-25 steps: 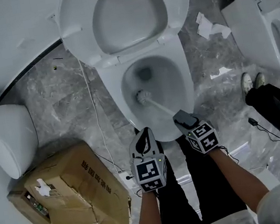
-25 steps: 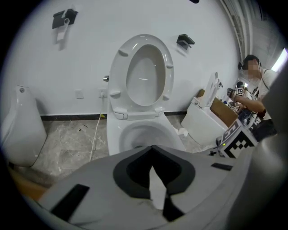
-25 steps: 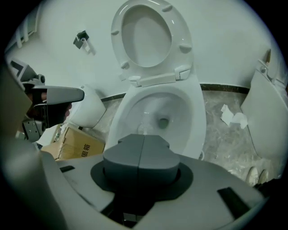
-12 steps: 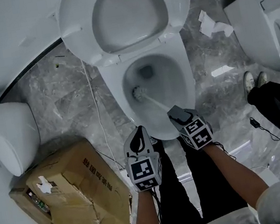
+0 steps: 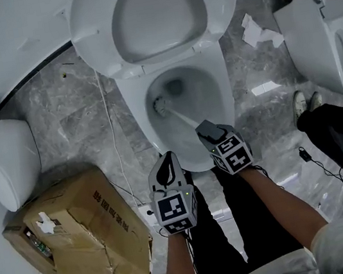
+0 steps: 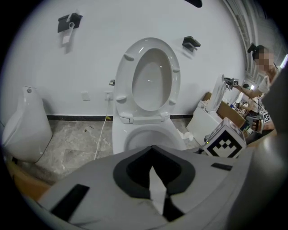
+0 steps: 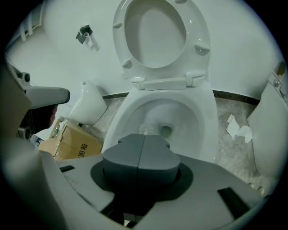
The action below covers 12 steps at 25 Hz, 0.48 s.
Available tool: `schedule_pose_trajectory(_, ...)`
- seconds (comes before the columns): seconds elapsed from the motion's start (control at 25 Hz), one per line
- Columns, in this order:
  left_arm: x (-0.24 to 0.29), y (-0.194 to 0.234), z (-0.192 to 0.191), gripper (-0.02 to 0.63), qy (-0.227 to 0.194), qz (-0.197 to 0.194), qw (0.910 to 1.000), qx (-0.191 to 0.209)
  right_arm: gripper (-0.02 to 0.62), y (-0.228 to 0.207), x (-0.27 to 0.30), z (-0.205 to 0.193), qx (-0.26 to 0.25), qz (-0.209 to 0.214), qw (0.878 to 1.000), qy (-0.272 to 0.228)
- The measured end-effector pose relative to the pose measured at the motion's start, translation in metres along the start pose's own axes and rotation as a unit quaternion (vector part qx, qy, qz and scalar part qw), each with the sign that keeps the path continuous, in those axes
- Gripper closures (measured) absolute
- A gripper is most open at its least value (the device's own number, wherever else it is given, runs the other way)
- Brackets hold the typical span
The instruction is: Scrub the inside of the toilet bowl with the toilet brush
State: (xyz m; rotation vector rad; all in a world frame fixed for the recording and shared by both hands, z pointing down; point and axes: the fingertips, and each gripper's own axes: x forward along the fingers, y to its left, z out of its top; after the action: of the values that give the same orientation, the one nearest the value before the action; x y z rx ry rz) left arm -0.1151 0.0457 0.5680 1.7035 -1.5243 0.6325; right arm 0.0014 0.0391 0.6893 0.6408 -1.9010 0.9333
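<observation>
The white toilet (image 5: 230, 97) stands with seat and lid (image 5: 157, 15) raised. The toilet brush's white head (image 5: 161, 107) presses on the bowl's left inner wall, just left of the drain. Its pale handle (image 5: 185, 120) slants down-right into my right gripper (image 5: 204, 131), which is shut on it over the bowl's front rim. In the right gripper view the jaws (image 7: 143, 139) meet and hide the handle, and the brush head (image 7: 146, 129) shows beyond them. My left gripper (image 5: 168, 161) hangs shut and empty just in front of the toilet's front edge, pointing at the bowl (image 6: 148, 139).
A crushed cardboard box (image 5: 78, 240) lies at the lower left, with a white fixture (image 5: 4, 167) behind it. A second toilet (image 5: 319, 43) stands at the right, with crumpled paper (image 5: 258, 31) beside it. A white cable (image 5: 114, 136) runs along the floor. Another person's shoes (image 5: 306, 103) are at the right.
The right gripper has shifted left and toward the bowl, dragging the brush head from the lower middle of the bowl up along its left wall. The left gripper has hardly moved.
</observation>
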Motion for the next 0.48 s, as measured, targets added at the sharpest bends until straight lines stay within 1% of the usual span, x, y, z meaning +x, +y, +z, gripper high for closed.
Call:
schedule_pose_trajectory(0.16,0.001,0.005,-0.003,0.577,0.001,0.01,0.9998,-0.017,0.416,-0.014,0.005,0.015,0.016,-0.007,1.0,-0.012)
schedule_pose_trajectory(0.36,-0.001,0.017,-0.012,0.577,-0.003,0.032,0.9984,-0.046,0.421,-0.035,0.012,0.032,0.044,-0.02,0.998,-0.049)
schedule_pose_trajectory(0.48,-0.004,0.021,-0.013,0.577,-0.006,0.041,0.9975,-0.058,0.425,-0.047,0.014,0.045,0.062,-0.034,0.996,-0.063)
